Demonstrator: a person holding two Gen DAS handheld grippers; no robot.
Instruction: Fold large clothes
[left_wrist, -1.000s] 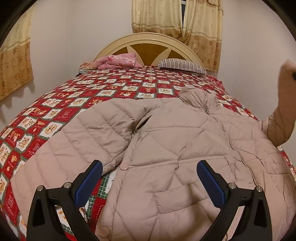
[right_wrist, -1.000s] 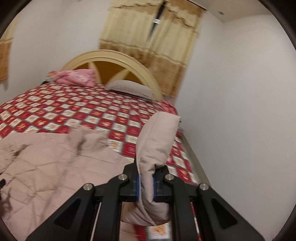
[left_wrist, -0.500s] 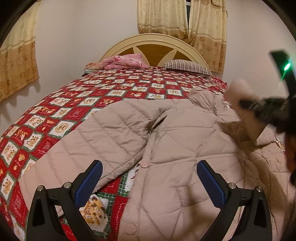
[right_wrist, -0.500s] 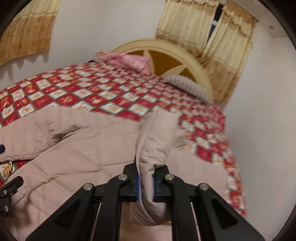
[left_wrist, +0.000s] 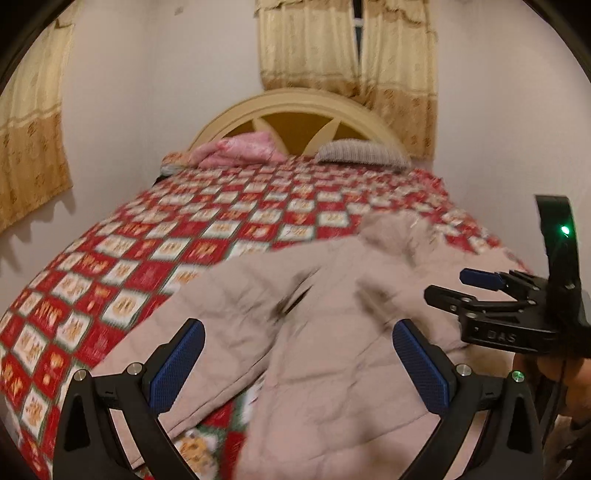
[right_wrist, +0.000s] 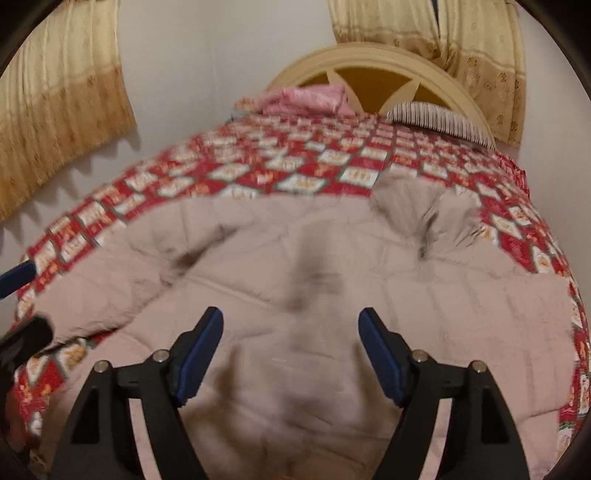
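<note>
Quilted beige jacket (right_wrist: 295, 266) lies spread on the red patterned bedspread (right_wrist: 332, 162); right gripper (right_wrist: 290, 354) hovers above it, jaws opening, nothing between them; left gripper (left_wrist: 297, 365) released, blue pads wide apart, empty.

The left gripper (left_wrist: 297, 363) points obliquely downward with its blue-padded jaws spread wide and nothing between them, while the right gripper (right_wrist: 290, 350), carried in a hand (left_wrist: 565, 384) at the left camera's right edge, is opening, its jaws likewise empty.
</note>
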